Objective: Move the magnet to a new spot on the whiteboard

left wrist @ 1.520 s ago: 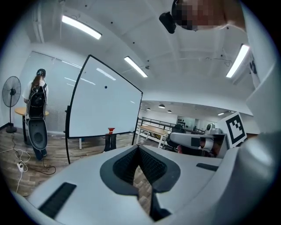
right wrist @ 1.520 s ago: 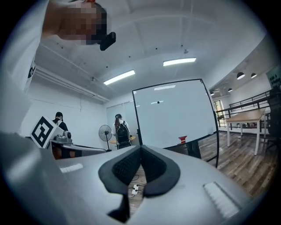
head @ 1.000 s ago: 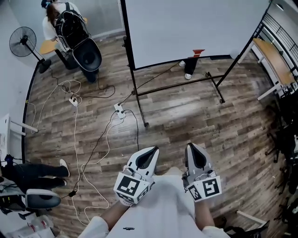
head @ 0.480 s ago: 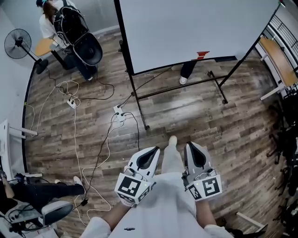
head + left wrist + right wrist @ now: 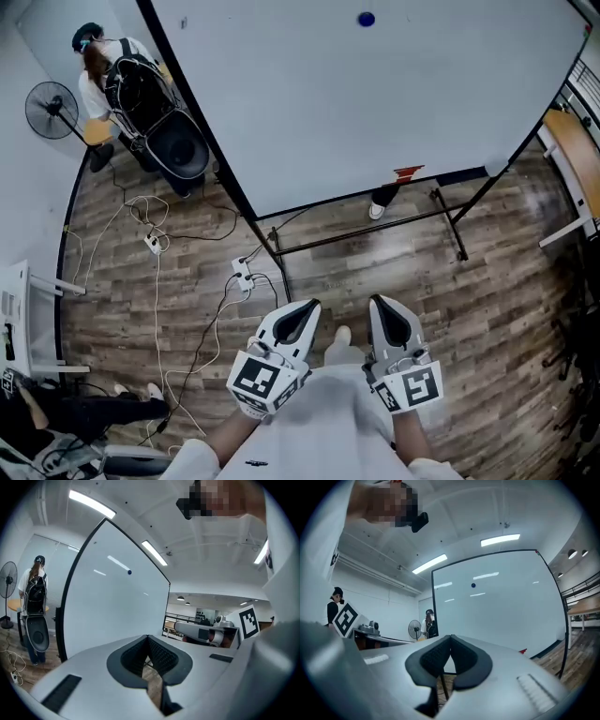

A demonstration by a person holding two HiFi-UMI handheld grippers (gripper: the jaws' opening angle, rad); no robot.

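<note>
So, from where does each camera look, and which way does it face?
Head view: on the head, facing steeply down at floor and whiteboard; left tongs, right tongs, sleeves show.
Left gripper view: on the left tongs, looking along their shut jaws at the whiteboard.
Right gripper view: on the right tongs, likewise.
Shared: the blue magnet.

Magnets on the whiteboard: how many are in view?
1: a blue magnet in the upper part of the whiteboard. The right gripper view shows the whole board face and no other.
</note>
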